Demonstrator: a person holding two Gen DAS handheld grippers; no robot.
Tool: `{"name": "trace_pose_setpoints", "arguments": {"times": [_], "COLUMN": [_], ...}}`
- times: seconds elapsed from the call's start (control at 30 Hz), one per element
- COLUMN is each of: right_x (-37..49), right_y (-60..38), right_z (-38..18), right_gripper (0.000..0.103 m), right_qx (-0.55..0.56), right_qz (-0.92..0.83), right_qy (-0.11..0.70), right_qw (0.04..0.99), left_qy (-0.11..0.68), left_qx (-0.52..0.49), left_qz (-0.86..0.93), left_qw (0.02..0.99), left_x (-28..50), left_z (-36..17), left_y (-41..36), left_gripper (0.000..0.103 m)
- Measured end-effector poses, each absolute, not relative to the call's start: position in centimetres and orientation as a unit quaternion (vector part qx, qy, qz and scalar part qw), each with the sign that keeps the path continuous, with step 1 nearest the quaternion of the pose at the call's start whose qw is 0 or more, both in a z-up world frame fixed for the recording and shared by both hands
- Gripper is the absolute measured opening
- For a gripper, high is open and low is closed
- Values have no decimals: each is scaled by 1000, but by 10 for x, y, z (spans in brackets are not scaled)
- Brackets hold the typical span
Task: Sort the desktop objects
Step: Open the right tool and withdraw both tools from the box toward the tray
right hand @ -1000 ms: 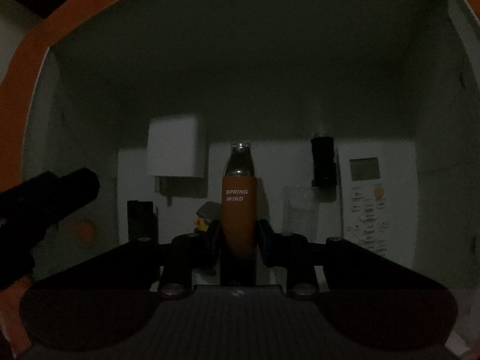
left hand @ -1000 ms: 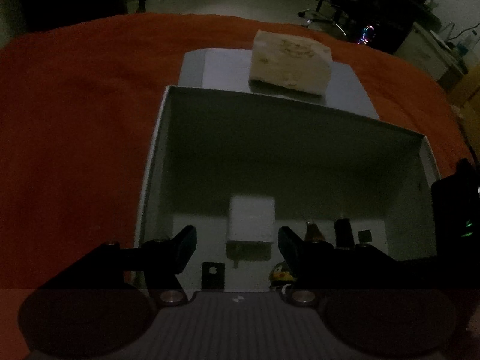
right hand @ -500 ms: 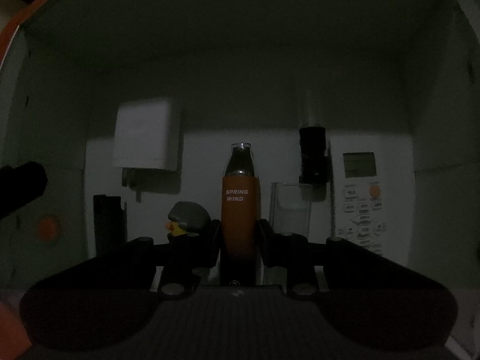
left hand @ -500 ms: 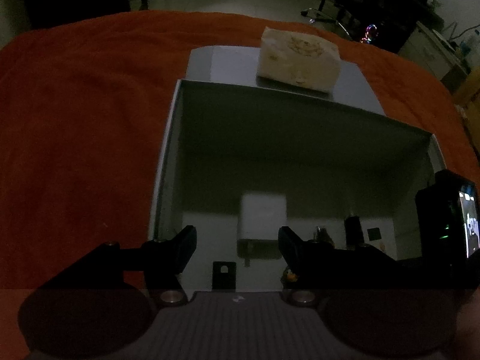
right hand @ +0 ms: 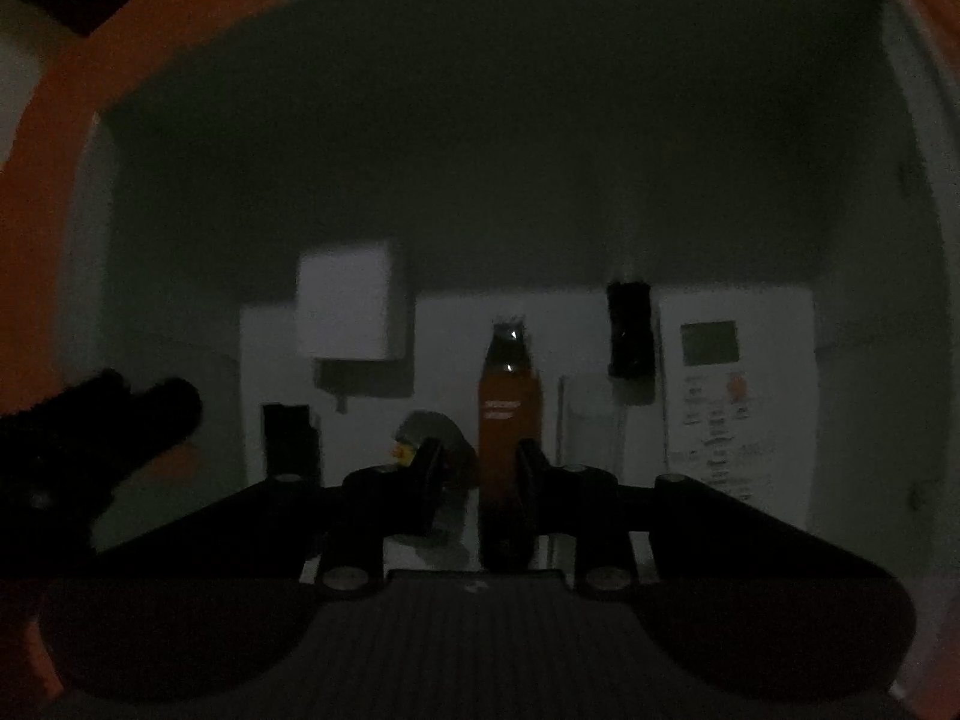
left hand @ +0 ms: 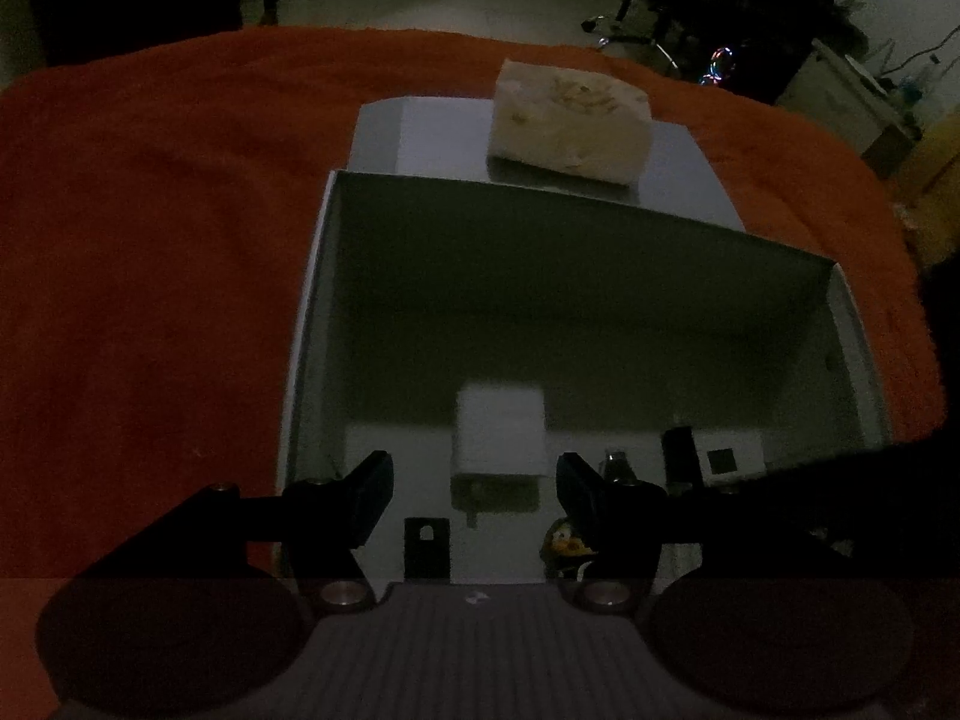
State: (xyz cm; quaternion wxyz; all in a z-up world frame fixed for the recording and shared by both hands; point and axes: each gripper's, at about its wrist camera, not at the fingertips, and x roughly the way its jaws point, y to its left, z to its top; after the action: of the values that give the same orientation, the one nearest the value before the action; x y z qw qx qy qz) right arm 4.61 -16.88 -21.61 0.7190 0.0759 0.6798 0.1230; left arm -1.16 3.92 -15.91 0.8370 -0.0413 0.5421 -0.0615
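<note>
The grey box [left hand: 312, 324] stood open at the top, its far half bare floor. Its near half was crowded: a white charger [right hand: 348, 300] at left, an orange bottle [right hand: 509, 408] in the middle, a black cylinder [right hand: 629, 330] and a remote control [right hand: 720, 396] to the right. Beyond the box, a cream block [left hand: 570, 120] sat on the lid [left hand: 420, 132]. Left of the box, the orange cloth [left hand: 150, 240] lay bare.

The left gripper [left hand: 474, 480] hangs with its fingers spread wide and nothing between them. The right gripper [right hand: 477, 474] has its fingers parted, slightly apart.
</note>
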Motion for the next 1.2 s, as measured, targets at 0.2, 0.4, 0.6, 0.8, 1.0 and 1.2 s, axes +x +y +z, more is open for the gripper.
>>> {"name": "trace_pose_setpoints", "arguments": {"times": [0.2,0.4,0.6,0.8,1.0,1.2], "right_x": [61,80,111,162,206,242], "right_y": [-186,-196,-205,-217,-228,-231], "right_z": [-179,-138,-99,-95,-100,-111], "right_gripper": [30,30,30,30,30,33], "right_qx": [82,69,94,118,131,137], "right_qz": [128,129,133,112,85,76], "right_qy": [662,636,594,583,569,557], "right_qw": [734,758,788,796,808,816], "left_qy": [542,526,504,477,468,480], "left_qx": [-36,-27,-13,-1,0,-12], "left_qz": [-75,-94,-97,-69,-67,-74], "left_qw": [836,845,858,876,881,874], "left_x": [-13,0,27,83,144,190], "left_z": [-152,-126,-97,-89,-97,-118], "left_y": [30,20,13,11,16,11], "left_gripper": [56,56,64,62,57,57]}}
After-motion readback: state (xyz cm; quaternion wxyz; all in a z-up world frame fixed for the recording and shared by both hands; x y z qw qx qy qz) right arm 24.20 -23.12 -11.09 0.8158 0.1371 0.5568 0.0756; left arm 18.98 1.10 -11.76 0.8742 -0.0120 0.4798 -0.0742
